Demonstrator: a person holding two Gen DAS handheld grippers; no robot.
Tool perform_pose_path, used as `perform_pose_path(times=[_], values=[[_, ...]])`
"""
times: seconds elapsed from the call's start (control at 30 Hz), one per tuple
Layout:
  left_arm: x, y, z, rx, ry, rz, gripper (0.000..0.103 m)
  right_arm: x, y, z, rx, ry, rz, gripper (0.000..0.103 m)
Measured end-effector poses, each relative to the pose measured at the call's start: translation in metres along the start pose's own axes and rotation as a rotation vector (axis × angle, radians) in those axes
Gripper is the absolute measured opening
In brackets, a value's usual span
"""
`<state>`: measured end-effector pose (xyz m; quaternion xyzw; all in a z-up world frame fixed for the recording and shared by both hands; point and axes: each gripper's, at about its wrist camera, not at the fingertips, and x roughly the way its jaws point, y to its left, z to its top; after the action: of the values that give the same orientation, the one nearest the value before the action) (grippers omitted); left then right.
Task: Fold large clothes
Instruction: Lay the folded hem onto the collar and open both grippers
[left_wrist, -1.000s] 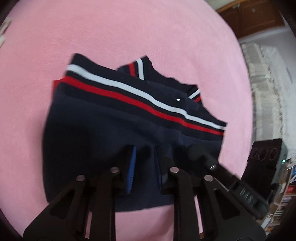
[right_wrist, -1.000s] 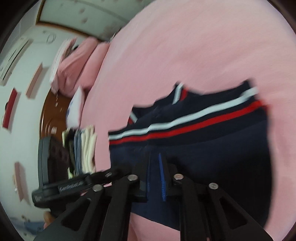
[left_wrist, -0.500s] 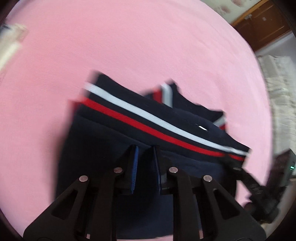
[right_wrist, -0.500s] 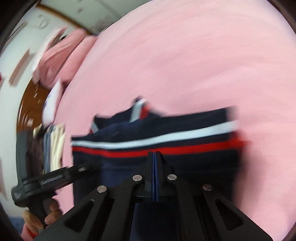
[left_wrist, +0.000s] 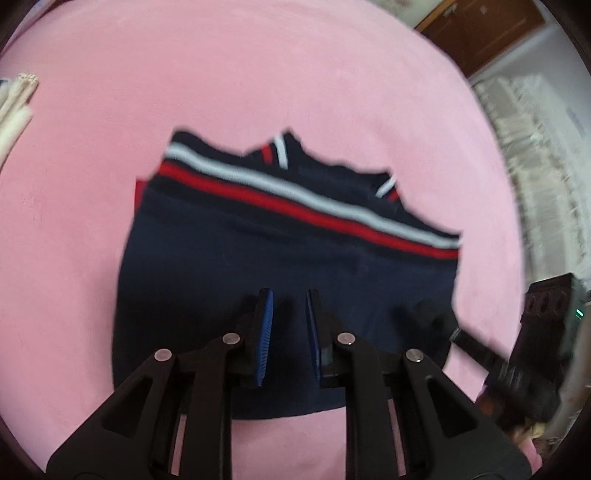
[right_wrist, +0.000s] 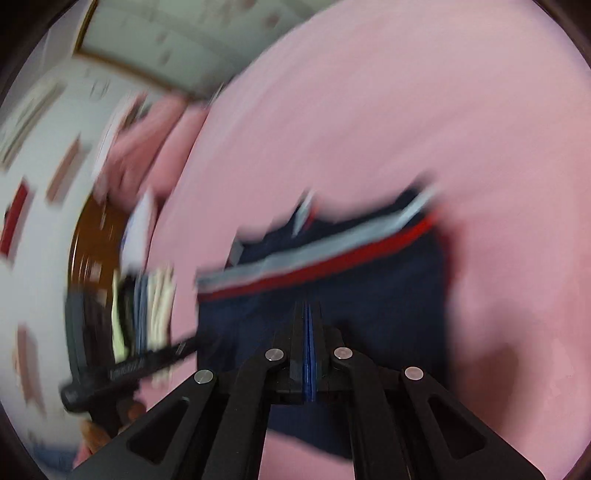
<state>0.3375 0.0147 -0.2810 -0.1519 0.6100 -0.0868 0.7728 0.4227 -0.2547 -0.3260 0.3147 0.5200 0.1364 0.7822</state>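
Left gripper (left_wrist: 288, 325) hangs over the near half of a folded navy garment (left_wrist: 258, 258), its two blue-padded fingers (left_wrist: 266, 332) spread apart with bare navy cloth showing in the gap between them; nothing is pinched. Whether the tips touch the cloth cannot be told from this view.

Right gripper (right_wrist: 307, 332) has its blue pads pressed flat together, only a thin blue seam showing between the black fingers. It sits low over the same garment (right_wrist: 369, 314), and the blur hides whether any fold of cloth is caught in the seam. From the left wrist view the right tool's black body (left_wrist: 532, 347) shows at the right edge, beside the garment's near right corner, with a small green light on it. From the right wrist view the left tool (right_wrist: 122, 369) appears at the left, with pale lettering along its bar that is too smeared to read.

The garment lies folded into a rough rectangle on a pink bedsheet (left_wrist: 258, 74), a white stripe (left_wrist: 295, 192) and a red stripe (left_wrist: 295, 210) running side by side across its far part, and short striped cuffs or collar pieces peeking out behind. No label or brand is legible on it.

A stack of folded clothes (right_wrist: 155, 310) stands at the sheet's left edge in the right wrist view.
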Motion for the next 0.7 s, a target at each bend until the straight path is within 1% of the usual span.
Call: perform_pose_path(times=[0.07, 0.13, 0.17, 0.23, 0.27, 0.3, 0.33, 0.37, 0.4, 0.43, 0.47, 0.5, 0.53, 0.57, 0.6, 0.63, 0.67, 0.7], values=[[0.016, -0.001, -0.01, -0.026, 0.048, 0.025, 0.015, 0.025, 0.012, -0.021, -0.04, 0.105, 0.02, 0.0], [0.016, 0.0, -0.008, -0.056, 0.038, 0.022, 0.015, 0.044, 0.016, -0.036, -0.045, 0.177, 0.002, 0.0], [0.016, 0.001, -0.01, -0.051, 0.029, 0.018, 0.015, 0.05, 0.017, -0.042, -0.038, 0.192, 0.001, 0.0], [0.015, 0.006, -0.014, -0.051, 0.011, 0.015, 0.015, 0.048, 0.013, -0.046, -0.044, 0.163, 0.005, 0.0], [0.012, 0.014, -0.015, -0.069, 0.004, 0.001, 0.011, 0.043, 0.008, -0.045, -0.046, 0.15, -0.007, 0.0], [0.01, 0.022, -0.017, -0.099, -0.004, -0.012, 0.005, 0.038, 0.001, -0.043, -0.042, 0.135, -0.045, 0.0], [0.008, 0.029, -0.02, -0.127, -0.007, 0.002, 0.003, 0.036, -0.006, -0.042, -0.031, 0.119, -0.086, 0.0], [0.005, 0.035, -0.022, -0.142, -0.012, 0.029, 0.001, 0.042, -0.008, -0.042, -0.015, 0.113, -0.081, 0.0], [0.005, 0.042, -0.024, -0.157, -0.02, 0.023, 0.001, 0.034, -0.02, -0.039, 0.02, 0.113, -0.047, 0.0], [0.002, 0.048, -0.026, -0.183, -0.027, 0.003, 0.001, 0.024, -0.031, -0.037, 0.048, 0.101, -0.038, 0.0], [0.0, 0.053, -0.029, -0.204, -0.034, 0.011, 0.001, 0.02, -0.035, -0.037, 0.047, 0.082, -0.044, 0.0], [-0.003, 0.056, -0.031, -0.211, -0.039, 0.057, 0.001, 0.012, -0.038, -0.037, 0.035, 0.063, -0.049, 0.0], [-0.007, 0.06, -0.033, -0.202, -0.045, 0.08, 0.001, -0.003, -0.045, -0.037, 0.014, 0.038, -0.078, 0.0], [-0.012, 0.07, -0.034, -0.201, -0.048, 0.076, 0.001, -0.015, -0.048, -0.037, -0.015, -0.003, -0.156, 0.0], [-0.015, 0.073, -0.036, -0.205, -0.052, 0.09, 0.001, -0.025, -0.054, -0.038, -0.023, -0.036, -0.213, 0.0], [-0.016, 0.075, -0.039, -0.204, -0.048, 0.135, 0.001, -0.033, -0.061, -0.038, -0.007, -0.059, -0.236, 0.0], [-0.019, 0.078, -0.04, -0.194, -0.048, 0.174, 0.001, -0.04, -0.067, -0.037, 0.015, -0.07, -0.234, 0.0], [-0.025, 0.083, -0.04, -0.192, -0.053, 0.178, 0.001, -0.047, -0.075, -0.038, 0.044, -0.085, -0.229, 0.0]])
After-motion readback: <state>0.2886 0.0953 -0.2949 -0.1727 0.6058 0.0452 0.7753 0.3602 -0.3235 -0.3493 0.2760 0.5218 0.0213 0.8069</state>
